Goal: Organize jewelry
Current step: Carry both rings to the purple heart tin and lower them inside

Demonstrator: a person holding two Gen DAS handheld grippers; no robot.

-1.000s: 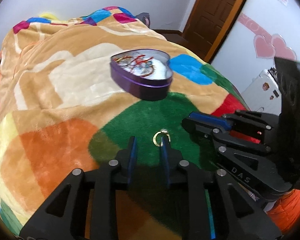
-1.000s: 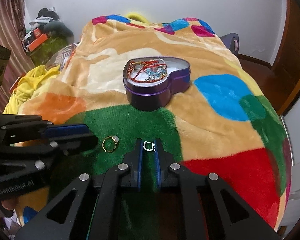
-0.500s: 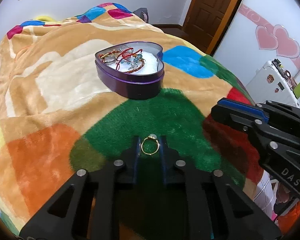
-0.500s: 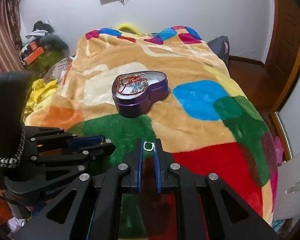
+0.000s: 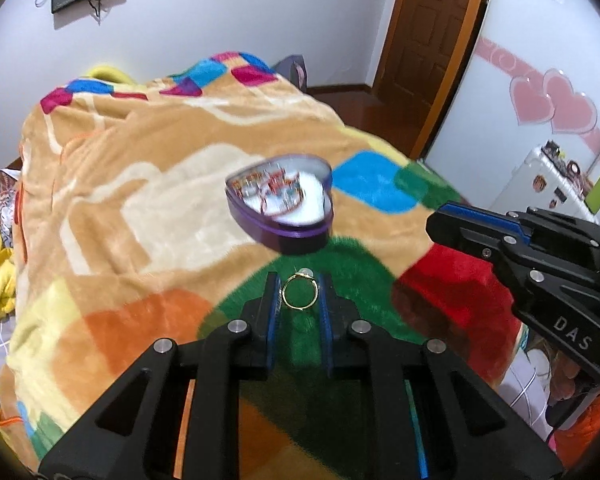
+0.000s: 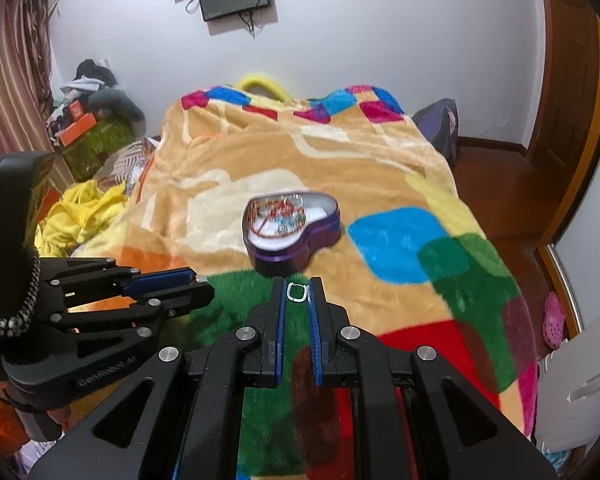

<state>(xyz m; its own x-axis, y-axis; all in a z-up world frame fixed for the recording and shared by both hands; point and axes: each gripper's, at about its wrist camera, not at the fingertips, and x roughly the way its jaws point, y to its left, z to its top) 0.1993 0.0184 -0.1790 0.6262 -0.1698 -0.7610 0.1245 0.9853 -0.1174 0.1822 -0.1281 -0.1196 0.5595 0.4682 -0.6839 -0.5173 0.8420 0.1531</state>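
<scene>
The jewelry in the far heart-shaped tin [image 5: 284, 210] is blurring together. The left gripper [image 5: 300, 294] is pinching a gold ring [image 5: 299, 291], the right gripper [image 6: 297, 293] a silver ring [image 6: 296, 292]; both rings are now lifted off the blanket [image 5: 140, 200], higher than a second ago.

Left tool [image 5: 300, 292] clamped on ring; right tool [image 6: 297, 293] clamped, both angled down.

Tin [image 6: 296, 236] on blanket [image 6: 228, 160], jewelry [image 6: 278, 216] inside.

Even indoor light, fisheye-bent dark corners, motion-blurred tin [image 5: 280, 204], soft shadows
</scene>
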